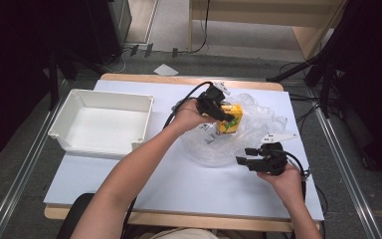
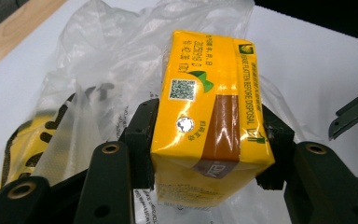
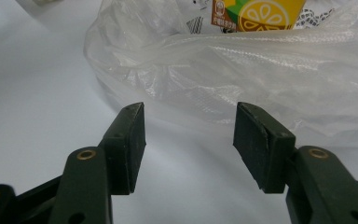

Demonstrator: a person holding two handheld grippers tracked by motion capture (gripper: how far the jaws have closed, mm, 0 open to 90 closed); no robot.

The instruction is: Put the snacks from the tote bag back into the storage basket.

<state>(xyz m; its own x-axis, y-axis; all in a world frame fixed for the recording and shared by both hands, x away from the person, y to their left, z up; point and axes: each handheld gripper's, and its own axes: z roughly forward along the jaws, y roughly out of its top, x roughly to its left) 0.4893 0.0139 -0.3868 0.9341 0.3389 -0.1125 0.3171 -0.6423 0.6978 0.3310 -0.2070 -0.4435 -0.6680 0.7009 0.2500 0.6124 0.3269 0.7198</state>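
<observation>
Two grippers over the table (image 1: 129,184). Left gripper (image 2: 209,140) has its pads clamped on the sides of a yellow juice carton (image 2: 212,116), held over a crumpled clear plastic bag (image 1: 238,134) mid-table. Right gripper (image 3: 191,140) sits near the bag's edge, jaws apart, nothing between them. White bin (image 1: 102,122) stands well apart on the left.

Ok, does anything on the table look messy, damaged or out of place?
Nothing spilled or damaged. The clear plastic bag lies crumpled on the table, and the yellow drink carton sits tilted in the left gripper. The white bin stands square.
</observation>
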